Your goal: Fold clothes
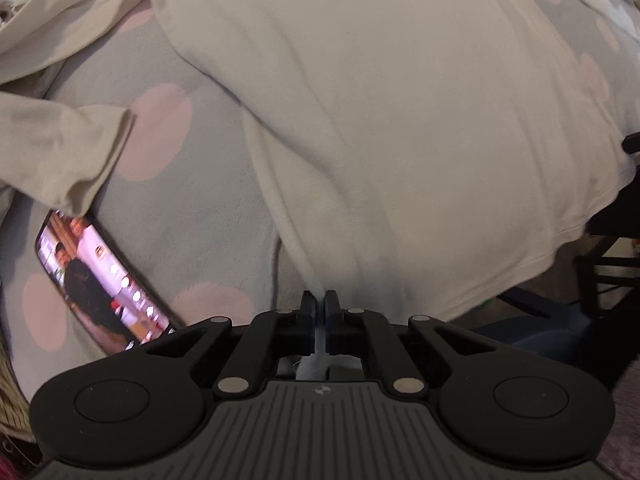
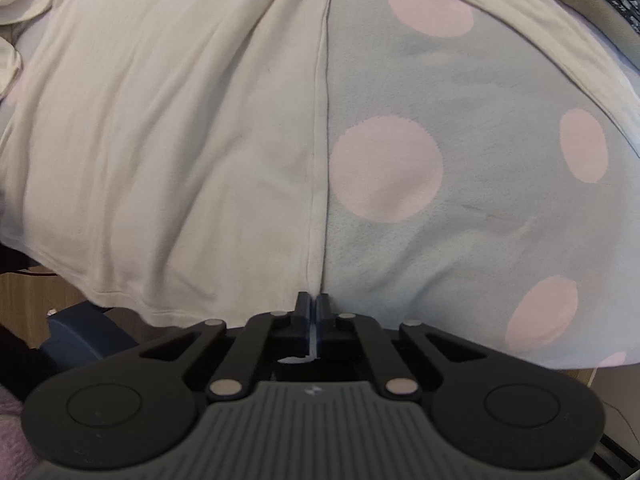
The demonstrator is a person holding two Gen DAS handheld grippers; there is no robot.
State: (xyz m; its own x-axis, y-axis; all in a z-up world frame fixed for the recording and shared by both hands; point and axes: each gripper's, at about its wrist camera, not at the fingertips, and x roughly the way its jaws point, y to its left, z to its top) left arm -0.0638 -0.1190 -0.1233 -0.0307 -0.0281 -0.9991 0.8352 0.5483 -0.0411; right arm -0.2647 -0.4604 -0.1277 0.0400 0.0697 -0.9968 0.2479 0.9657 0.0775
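A cream long-sleeved shirt (image 1: 380, 120) lies spread on a pale blue blanket with pink dots (image 1: 160, 128). My left gripper (image 1: 320, 300) is shut on the shirt's bottom hem at its left corner. One sleeve (image 1: 60, 152) lies off to the left. In the right wrist view the same shirt (image 2: 160, 120) fills the left half, and my right gripper (image 2: 312, 302) is shut on its side seam at the bottom hem. The blanket (image 2: 460, 220) shows to the right of the seam.
A phone with a lit screen (image 1: 100, 284) lies on the blanket at the left, close to the left gripper. Dark chair legs (image 1: 608, 272) stand past the bed edge on the right. A blue object (image 2: 80, 332) and wood floor show lower left.
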